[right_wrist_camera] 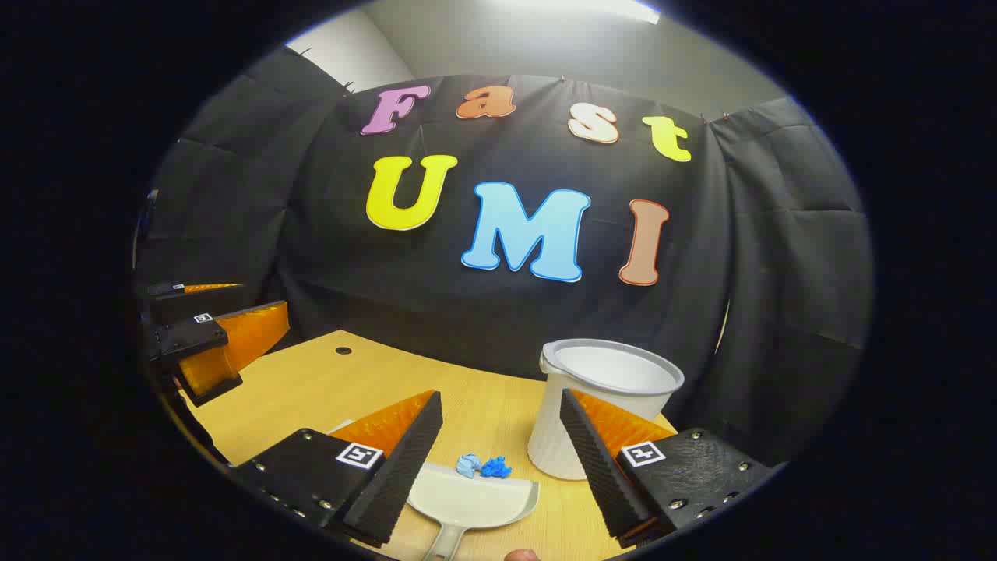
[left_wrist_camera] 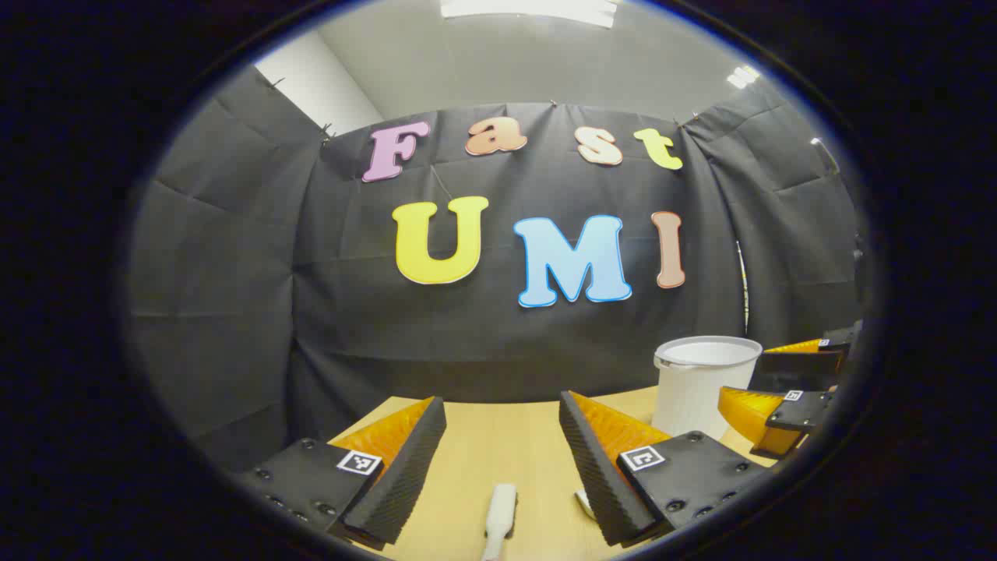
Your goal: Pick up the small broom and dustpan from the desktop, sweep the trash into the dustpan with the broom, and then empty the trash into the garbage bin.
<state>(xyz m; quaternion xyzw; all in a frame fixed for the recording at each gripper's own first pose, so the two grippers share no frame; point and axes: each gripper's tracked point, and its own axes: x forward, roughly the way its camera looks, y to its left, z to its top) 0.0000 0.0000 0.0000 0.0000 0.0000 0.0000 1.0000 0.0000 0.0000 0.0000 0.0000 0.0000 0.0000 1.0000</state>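
My left gripper (left_wrist_camera: 502, 405) is open above the wooden desktop (left_wrist_camera: 498, 444). Below and between its fingers lies the small broom (left_wrist_camera: 500, 510), of which I see a white handle. My right gripper (right_wrist_camera: 501, 397) is open too, hovering over the white dustpan (right_wrist_camera: 475, 499), whose handle points toward me. Crumpled blue trash (right_wrist_camera: 483, 466) rests at the dustpan's far lip. The white garbage bin (right_wrist_camera: 607, 397) stands upright just right of it, partly behind my right finger. In the left gripper view the bin (left_wrist_camera: 705, 382) is at the right, with the right gripper (left_wrist_camera: 771, 386) beside it.
The left gripper (right_wrist_camera: 253, 312) shows at the far left of the right gripper view, over the desktop (right_wrist_camera: 311, 389). A small round hole (right_wrist_camera: 343, 351) sits near the table's back edge. Black cloth walls close the booth behind the table. A fingertip (right_wrist_camera: 520, 555) pokes in at the bottom.
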